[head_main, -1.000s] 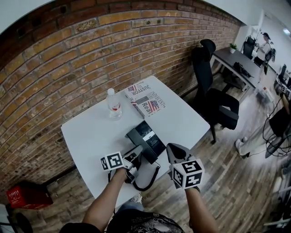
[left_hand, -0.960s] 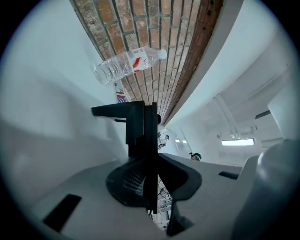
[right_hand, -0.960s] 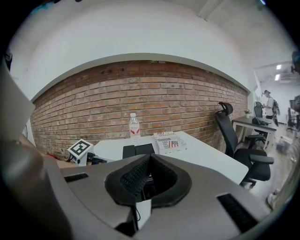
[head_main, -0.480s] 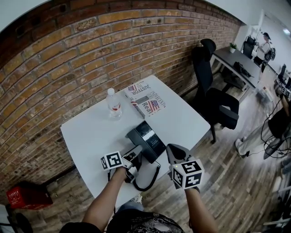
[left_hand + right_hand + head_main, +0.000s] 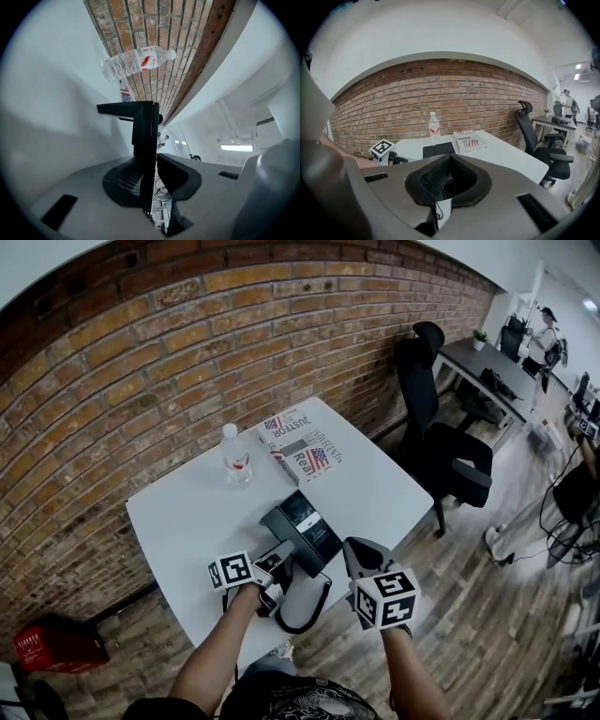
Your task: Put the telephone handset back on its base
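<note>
The black telephone base [image 5: 302,524] lies near the front of the white table [image 5: 187,512]; in the right gripper view the base [image 5: 438,150] shows just beyond the jaws. My left gripper [image 5: 277,565] hovers at the base's near-left corner, rolled on its side and shut on the dark handset [image 5: 284,557]. From the left gripper [image 5: 157,164] itself, the handset [image 5: 144,126] runs edge-on between the pads. Its cord [image 5: 314,610] loops off the table's front edge. My right gripper [image 5: 356,551] hangs beside the base, shut and holding nothing, its pads meeting at the tips [image 5: 449,161].
A water bottle [image 5: 234,457] and a stack of books [image 5: 302,451] stand at the back of the table by the brick wall. A black office chair [image 5: 441,442] stands right of the table. A red box [image 5: 56,641] sits on the floor at left.
</note>
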